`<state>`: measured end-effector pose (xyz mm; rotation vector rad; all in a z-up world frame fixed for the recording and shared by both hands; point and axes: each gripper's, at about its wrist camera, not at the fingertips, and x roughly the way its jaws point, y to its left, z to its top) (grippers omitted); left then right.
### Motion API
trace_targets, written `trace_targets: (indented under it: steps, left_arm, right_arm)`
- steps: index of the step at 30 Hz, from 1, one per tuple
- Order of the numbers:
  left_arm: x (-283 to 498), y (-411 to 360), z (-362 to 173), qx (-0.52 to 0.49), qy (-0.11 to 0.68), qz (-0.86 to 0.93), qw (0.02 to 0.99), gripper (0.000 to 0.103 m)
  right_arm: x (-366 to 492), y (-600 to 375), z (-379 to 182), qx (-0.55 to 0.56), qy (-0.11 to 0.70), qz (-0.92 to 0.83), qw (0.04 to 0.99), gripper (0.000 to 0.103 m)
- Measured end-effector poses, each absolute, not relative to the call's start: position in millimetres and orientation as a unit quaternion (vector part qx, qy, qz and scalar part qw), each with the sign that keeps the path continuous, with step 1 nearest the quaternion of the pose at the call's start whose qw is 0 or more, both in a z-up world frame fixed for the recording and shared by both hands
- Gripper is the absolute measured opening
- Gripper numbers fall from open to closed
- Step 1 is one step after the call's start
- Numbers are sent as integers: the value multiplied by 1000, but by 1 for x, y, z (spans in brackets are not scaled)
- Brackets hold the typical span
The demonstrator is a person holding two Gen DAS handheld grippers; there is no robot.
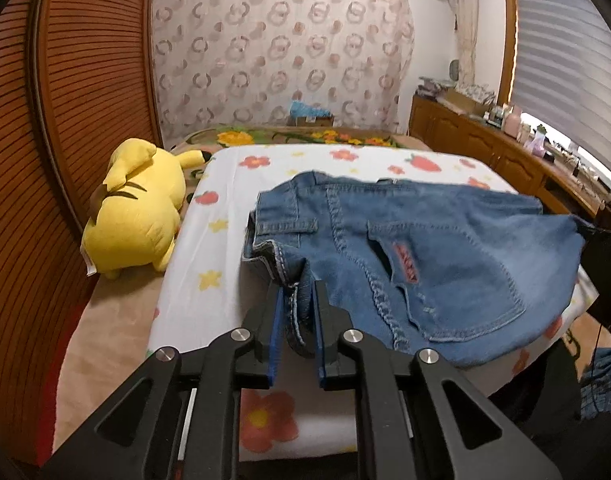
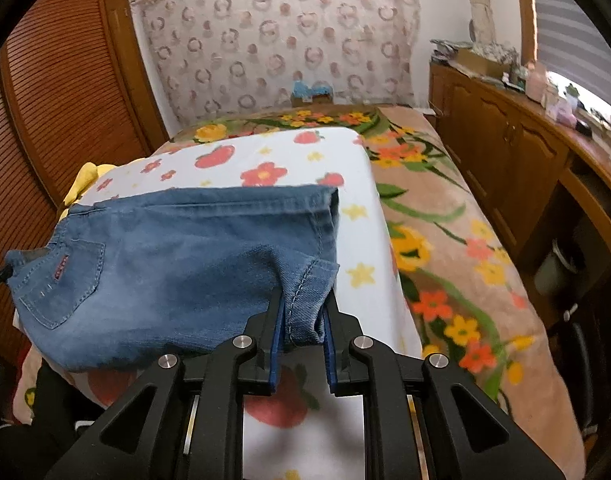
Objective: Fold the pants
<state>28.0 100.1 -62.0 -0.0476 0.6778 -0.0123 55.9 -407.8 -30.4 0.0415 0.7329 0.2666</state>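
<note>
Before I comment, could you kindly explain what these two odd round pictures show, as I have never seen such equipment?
No robot here: a person holds a two-finger clamp in each hand, each carrying a wide-angle camera looking along its fingers. One picture comes from the left gripper, the other from the right gripper. Both are shut on blue denim pants, gripping opposite edges of them over a white flowered blanket on a bed. A yellow plush toy lies beside the blanket, near the wooden slatted doors.

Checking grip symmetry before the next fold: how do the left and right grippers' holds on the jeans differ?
The left gripper pinches the waistband end of the jeans, near a belt loop; the right gripper pinches a stitched hem at the other end. The back pocket lies nearer the left gripper than the right. Both are shut on denim, lifting it off the blanket.
</note>
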Motion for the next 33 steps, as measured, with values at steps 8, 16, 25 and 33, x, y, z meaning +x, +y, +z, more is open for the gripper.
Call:
trace_targets:
  steps: [8, 16, 25, 33]
  left_arm:
    - [17, 106, -69, -28, 342, -1, 939, 30]
    - [8, 98, -61, -24, 336, -12, 942, 70]
    - [26, 63, -58, -27, 319, -50, 946, 86]
    - [50, 21, -79, -23, 336, -91, 937, 86]
  right_arm:
    - [42, -395, -21, 6, 353, 114, 929, 25]
    - [18, -381, -4, -14, 310, 100, 945, 32]
    - [14, -341, -4, -18, 295, 147, 944, 47]
    - [39, -313, -46, -20, 325, 173, 929, 48]
